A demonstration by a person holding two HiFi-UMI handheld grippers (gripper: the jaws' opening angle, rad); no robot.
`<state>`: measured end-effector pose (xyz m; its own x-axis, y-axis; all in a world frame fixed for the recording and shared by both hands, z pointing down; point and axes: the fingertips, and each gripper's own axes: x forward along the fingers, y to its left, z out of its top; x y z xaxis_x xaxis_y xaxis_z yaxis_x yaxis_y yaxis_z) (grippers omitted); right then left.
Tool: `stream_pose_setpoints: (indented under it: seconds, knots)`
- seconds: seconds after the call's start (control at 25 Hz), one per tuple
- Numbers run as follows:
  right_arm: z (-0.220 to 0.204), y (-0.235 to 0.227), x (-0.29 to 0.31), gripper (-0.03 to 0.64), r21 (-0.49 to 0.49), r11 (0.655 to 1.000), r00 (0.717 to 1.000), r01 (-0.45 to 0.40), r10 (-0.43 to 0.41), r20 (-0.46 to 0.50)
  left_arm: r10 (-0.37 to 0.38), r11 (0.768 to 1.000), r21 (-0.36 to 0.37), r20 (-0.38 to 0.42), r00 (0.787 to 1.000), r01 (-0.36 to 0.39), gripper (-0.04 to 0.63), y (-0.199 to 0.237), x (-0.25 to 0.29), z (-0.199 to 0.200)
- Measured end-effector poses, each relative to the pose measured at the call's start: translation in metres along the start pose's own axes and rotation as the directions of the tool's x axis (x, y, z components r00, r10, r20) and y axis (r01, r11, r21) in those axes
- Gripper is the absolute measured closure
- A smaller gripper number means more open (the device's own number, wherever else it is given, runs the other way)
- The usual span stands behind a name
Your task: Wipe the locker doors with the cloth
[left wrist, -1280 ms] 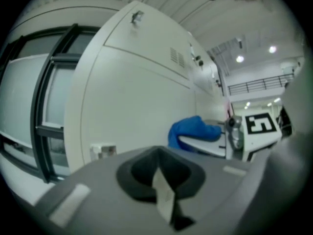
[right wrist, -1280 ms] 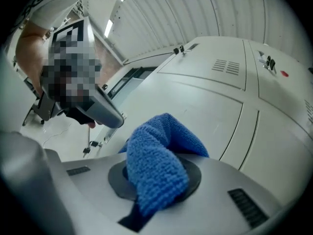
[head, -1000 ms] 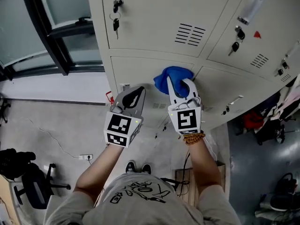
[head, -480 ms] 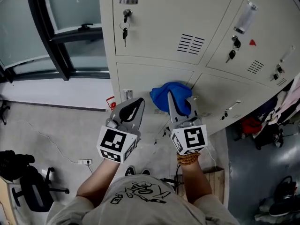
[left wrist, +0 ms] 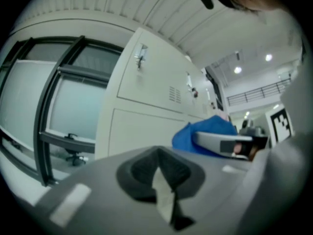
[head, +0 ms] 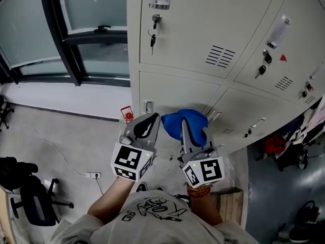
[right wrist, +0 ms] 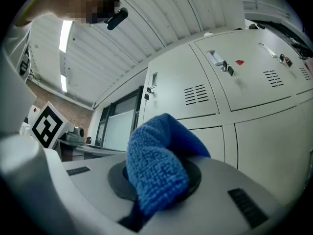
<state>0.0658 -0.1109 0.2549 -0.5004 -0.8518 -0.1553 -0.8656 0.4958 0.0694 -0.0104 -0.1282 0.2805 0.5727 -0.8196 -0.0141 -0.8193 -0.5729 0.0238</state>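
A bank of beige locker doors (head: 203, 29) fills the upper half of the head view. My right gripper (head: 189, 127) is shut on a blue cloth (head: 185, 122), which is bunched at its tip in front of a lower locker door (head: 167, 93); whether it touches the door I cannot tell. In the right gripper view the blue cloth (right wrist: 156, 163) bulges out from between the jaws. My left gripper (head: 146, 123) hangs just left of it, shut and empty. The left gripper view shows the cloth (left wrist: 208, 133) and right gripper to its right.
Keys hang in the lock of the upper door (head: 153, 34). Vent slots (head: 221, 56) and more handles and keys sit on doors to the right. A dark-framed window (head: 66, 44) stands left of the lockers. An office chair (head: 30, 200) is on the floor at lower left.
The view has shifted so the lockers sit further right and the window shows more. Both grippers have dropped lower in view, the right one still shut on the cloth.
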Motion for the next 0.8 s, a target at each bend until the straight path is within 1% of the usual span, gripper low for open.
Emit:
stream_pose_setpoints:
  seconds: [0.16,0.44,0.8]
  knots:
    - [-0.0039,0.0099,0.0014,0.584,0.002,1.0,1.0,-0.013,0.013,-0.013,0.002,1.0,0.001,-0.004,1.0,-0.002,0.592,0.0014,-0.0018,0.0006]
    - [-0.0048,0.0071,-0.0015,0.584,0.003,1.0,1.0,0.0,0.0,-0.016,-0.007,1.0,-0.022,0.001,1.0,0.007,0.592,0.0012,0.0006,-0.001]
    - [-0.0066,0.0119,-0.0036,0.584,0.007,1.0,1.0,-0.008,0.008,-0.018,-0.015,1.0,-0.009,-0.008,1.0,0.015,0.594,-0.0027,0.0014,-0.0005]
